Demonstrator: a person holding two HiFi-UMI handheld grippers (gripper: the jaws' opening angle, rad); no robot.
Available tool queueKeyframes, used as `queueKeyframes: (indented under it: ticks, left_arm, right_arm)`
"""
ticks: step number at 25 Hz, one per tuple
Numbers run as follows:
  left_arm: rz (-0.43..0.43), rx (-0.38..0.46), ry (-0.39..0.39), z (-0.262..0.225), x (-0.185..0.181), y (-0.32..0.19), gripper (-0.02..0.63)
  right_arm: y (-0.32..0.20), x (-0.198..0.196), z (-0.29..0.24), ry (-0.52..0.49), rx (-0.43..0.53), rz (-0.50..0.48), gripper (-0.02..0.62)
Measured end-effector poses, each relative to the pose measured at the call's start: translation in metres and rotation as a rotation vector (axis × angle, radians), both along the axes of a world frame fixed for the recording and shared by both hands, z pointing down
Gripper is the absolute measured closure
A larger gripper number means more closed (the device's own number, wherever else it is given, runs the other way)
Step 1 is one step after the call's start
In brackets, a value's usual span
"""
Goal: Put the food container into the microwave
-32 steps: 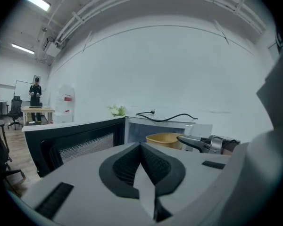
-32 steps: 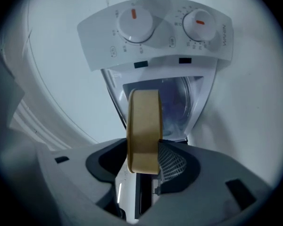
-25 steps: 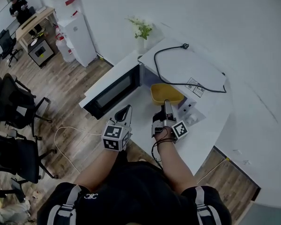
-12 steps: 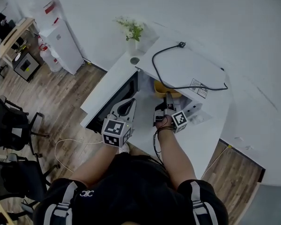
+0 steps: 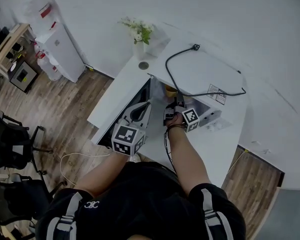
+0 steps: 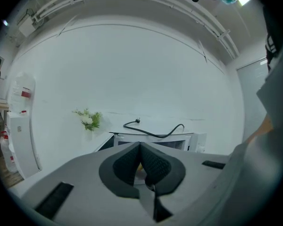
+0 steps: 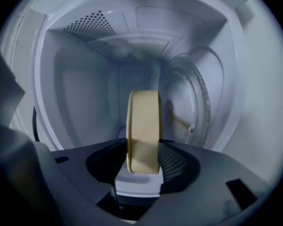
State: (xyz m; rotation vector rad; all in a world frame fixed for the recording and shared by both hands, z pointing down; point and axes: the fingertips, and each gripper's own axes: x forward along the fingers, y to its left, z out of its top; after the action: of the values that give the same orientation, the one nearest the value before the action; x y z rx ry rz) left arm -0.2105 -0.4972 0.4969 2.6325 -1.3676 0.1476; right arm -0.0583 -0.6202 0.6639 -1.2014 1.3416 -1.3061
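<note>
The yellow food container point(image 7: 143, 131) is sitting clamped between the jaws of the right gripper point(image 7: 144, 160), which are pressing on it from both sides, and it is reaching inside the white cavity of the microwave point(image 7: 80, 93). In the right gripper view the container is showing edge-on, with the round turntable plate point(image 7: 203, 107) appearing at the right of the cavity and a patch of perforated vent holes point(image 7: 89, 25) at the upper left. In the head view only a small yellow part of the container point(image 5: 170, 90) is showing at the mouth of the microwave point(image 5: 202, 71), just ahead of the right gripper point(image 5: 174, 106), and the person's bare forearm is stretching toward the opening. The microwave door point(image 5: 115, 101) is standing swung open to the left. The left gripper point(image 5: 144, 106) is hovering just beside the door's inner face, near the right gripper; in the left gripper view its jaws are meeting at the tips with nothing between them point(image 6: 140, 147), and it is pointing toward the microwave point(image 6: 151, 140). A black power cord point(image 5: 176, 79) is lying looped on top of the microwave, also seen from the left gripper view point(image 6: 153, 133). A vase of white flowers point(image 5: 137, 34) is standing behind the door against the wall, showing too at point(image 6: 88, 120). The microwave is resting on a white table point(image 5: 217, 146), and black office chairs point(image 5: 10, 139) are standing on the wooden floor point(image 5: 65, 109) well apart to the left.
</note>
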Motion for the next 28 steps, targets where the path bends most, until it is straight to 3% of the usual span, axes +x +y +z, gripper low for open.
queueKeyframes:
  ticks: [6,14,19,22,23,25,28]
  left_arm:
    - [0.047,-0.001,-0.015,0.001,0.005,-0.001,0.604]
    - [0.091,0.003,-0.004,0.0,0.014,-0.001,0.604]
    - [0.109,0.001,-0.002,0.002,0.02,0.002,0.604]
    - [0.113,-0.006,0.004,0.003,0.023,0.002,0.604]
    - [0.112,-0.009,0.007,0.004,0.024,0.002,0.604]
    - [0.112,-0.014,0.014,0.004,0.027,0.002,0.606]
    - [0.113,-0.018,0.023,0.005,0.034,0.003,0.604]
  right_arm:
    - [-0.013,-0.001,0.005,0.027,-0.043,0.008,0.382]
    - [-0.008,-0.002,0.013,0.146,-0.191,-0.023,0.38]
    - [0.0,0.002,0.0,0.142,-0.134,-0.013,0.332]
    - [0.009,0.006,-0.006,0.136,-0.115,-0.014,0.334]
    - [0.013,0.006,-0.007,0.141,-0.114,-0.019,0.347]
    - [0.024,0.006,-0.011,0.162,-0.11,-0.039,0.461]
    - [0.042,0.007,-0.023,0.207,-0.084,-0.07,0.58]
